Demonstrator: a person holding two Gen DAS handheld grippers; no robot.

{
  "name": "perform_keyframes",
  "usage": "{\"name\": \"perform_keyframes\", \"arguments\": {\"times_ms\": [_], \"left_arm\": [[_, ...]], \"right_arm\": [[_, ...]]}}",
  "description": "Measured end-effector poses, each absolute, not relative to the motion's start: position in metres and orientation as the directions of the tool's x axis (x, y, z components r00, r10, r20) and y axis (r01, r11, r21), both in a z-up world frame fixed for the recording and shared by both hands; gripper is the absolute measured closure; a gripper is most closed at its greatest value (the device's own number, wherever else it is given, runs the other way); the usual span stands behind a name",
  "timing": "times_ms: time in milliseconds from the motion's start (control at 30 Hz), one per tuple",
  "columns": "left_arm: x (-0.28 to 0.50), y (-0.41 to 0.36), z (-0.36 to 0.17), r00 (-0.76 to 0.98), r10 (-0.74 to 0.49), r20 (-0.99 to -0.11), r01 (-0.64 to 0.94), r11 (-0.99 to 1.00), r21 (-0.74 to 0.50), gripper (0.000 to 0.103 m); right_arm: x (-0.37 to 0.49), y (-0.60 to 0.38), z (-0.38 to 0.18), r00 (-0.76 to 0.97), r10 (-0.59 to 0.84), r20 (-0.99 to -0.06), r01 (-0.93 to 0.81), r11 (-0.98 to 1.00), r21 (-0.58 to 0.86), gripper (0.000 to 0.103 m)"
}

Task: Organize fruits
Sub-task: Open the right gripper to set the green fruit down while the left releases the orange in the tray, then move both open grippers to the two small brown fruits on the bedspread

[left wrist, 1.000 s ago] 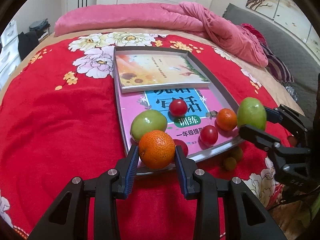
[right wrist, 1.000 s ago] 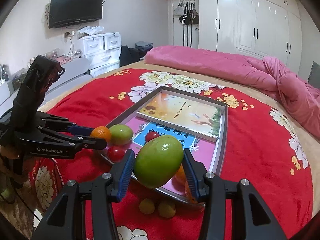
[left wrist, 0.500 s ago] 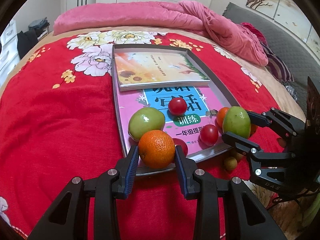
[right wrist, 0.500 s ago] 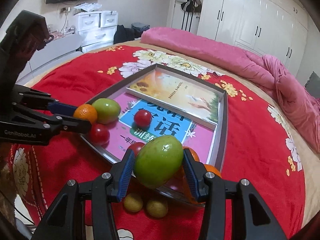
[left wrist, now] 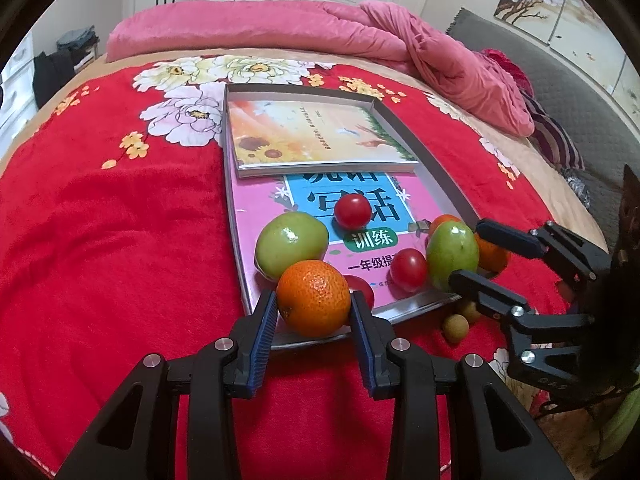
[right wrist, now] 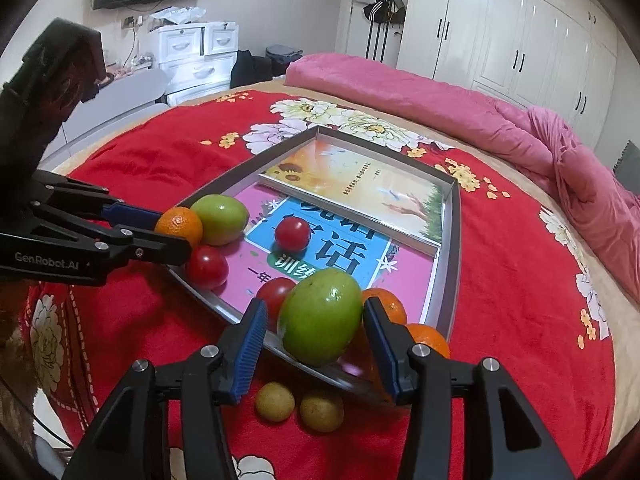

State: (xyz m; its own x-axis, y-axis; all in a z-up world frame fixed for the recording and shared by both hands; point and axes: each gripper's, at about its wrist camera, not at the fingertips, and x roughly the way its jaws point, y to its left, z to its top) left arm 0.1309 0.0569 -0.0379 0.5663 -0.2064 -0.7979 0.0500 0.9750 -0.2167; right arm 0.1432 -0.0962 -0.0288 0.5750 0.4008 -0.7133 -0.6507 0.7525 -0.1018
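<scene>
A metal tray (left wrist: 448, 184) (right wrist: 452, 240) lies on the red bedspread with two books in it. My left gripper (left wrist: 314, 302) is shut on an orange mandarin (left wrist: 314, 298) (right wrist: 178, 224) at the tray's near edge, beside a green fruit (left wrist: 291, 244) (right wrist: 222, 218). My right gripper (right wrist: 314, 320) (left wrist: 466, 256) holds a second green fruit (right wrist: 320, 316) (left wrist: 452, 254) just over the tray's near rim; its jaws look slightly parted. Three red tomatoes (left wrist: 352, 211) (right wrist: 292, 233) and two more mandarins (right wrist: 386, 306) lie in the tray.
Two small yellow-green fruits (right wrist: 276, 401) (left wrist: 455, 327) lie on the bedspread just outside the tray. A pink duvet (left wrist: 360, 28) is heaped at the far side. White drawers (right wrist: 196, 56) and wardrobes (right wrist: 500, 40) stand beyond the bed.
My right gripper has lowered the green fruit toward the tray's near rim and its jaws have spread a little. My left gripper has stayed put with the mandarin.
</scene>
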Motion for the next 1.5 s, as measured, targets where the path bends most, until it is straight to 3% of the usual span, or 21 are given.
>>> {"name": "perform_keyframes", "arguments": {"times_ms": [367,500,733,1100,1500], "left_arm": [[0.128,0.057,-0.032,0.578,-0.233,-0.782,0.061,0.968,-0.243,0.051],[0.125,0.057,-0.026,0.595,-0.243,-0.766,0.07,0.965,-0.251,0.048],[0.118,0.057,-0.014,0.627,-0.282,-0.726,0.102,0.954,-0.283,0.044],[0.103,0.048,0.006,0.664,-0.365,-0.653,0.182,0.926,-0.332,0.035],[0.092,0.0,-0.008,0.575,-0.408,-0.709,0.296,0.912,-0.285,0.035]], "right_arm": [[0.136,-0.115,-0.007,0.618,0.438,-0.653,-0.617,0.785,-0.057,0.044],[0.136,-0.129,0.0,0.63,0.442,-0.638,-0.585,0.811,-0.015,0.036],[0.139,-0.149,0.01,0.644,0.431,-0.632,-0.533,0.846,0.034,0.035],[0.137,-0.171,0.017,0.655,0.389,-0.648,-0.468,0.882,0.057,0.031],[0.125,-0.173,-0.002,0.55,0.389,-0.739,-0.481,0.871,0.1,0.031]]}}
